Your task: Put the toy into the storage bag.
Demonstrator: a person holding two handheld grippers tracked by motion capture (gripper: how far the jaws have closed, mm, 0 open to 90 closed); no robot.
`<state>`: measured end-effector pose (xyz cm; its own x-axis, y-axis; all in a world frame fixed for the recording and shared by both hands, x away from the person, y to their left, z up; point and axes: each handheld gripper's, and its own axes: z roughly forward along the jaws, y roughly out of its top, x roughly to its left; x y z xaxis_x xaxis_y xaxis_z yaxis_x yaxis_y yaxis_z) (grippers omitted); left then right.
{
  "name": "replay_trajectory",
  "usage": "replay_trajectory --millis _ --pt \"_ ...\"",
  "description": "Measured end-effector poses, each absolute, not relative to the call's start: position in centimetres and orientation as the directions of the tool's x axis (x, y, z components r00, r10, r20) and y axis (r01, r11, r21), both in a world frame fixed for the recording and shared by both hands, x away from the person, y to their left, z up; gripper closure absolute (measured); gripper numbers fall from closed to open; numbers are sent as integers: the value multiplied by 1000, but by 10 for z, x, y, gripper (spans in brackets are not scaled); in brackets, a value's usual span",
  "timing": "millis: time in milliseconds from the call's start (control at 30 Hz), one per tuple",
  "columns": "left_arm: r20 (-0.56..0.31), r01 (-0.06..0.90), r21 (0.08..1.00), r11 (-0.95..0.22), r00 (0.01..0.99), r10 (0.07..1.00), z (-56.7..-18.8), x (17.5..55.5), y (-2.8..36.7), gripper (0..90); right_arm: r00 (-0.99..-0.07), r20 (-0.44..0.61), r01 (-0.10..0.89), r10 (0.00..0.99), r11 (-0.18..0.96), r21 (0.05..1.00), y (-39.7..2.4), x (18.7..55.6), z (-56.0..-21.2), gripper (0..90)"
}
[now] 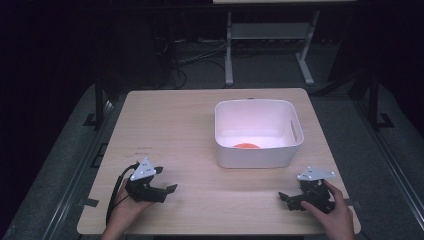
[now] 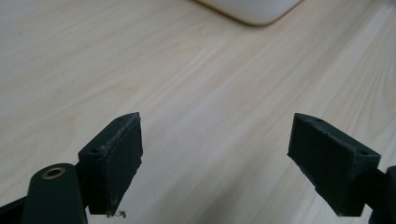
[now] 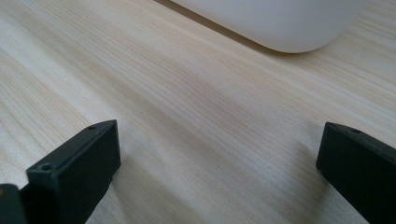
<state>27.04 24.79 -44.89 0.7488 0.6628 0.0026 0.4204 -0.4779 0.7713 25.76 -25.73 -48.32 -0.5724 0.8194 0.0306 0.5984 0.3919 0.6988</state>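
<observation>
A white plastic bin [image 1: 257,150] with cut-out handles stands on the wooden table [image 1: 170,125], right of centre. An orange object [image 1: 247,146] lies on its floor, mostly hidden by the front wall. My left gripper [image 1: 169,190] rests near the front left of the table, open, with bare wood between its jaws. In the left gripper view my gripper [image 2: 215,154] points toward a corner of the bin [image 2: 254,11]. My right gripper [image 1: 283,198] sits at the front right, open and holding nothing; in its own view my gripper [image 3: 219,163] faces the bin's wall [image 3: 285,23].
The table's front edge lies just behind both hands. Beyond the far edge, a dark floor holds cables [image 1: 200,55] and the white legs of another table [image 1: 229,50]. Metal frame rails [image 1: 97,100] run along both sides.
</observation>
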Motion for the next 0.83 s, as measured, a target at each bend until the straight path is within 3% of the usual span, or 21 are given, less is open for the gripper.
replay_trajectory --millis 367,833 --pt "9 479 714 -511 722 691 -473 260 259 159 -572 31 598 819 392 699 -257 258 -483 0" --pt "6 477 720 -504 722 692 -475 259 261 131 -572 31 598 819 392 699 -257 258 -483 0"
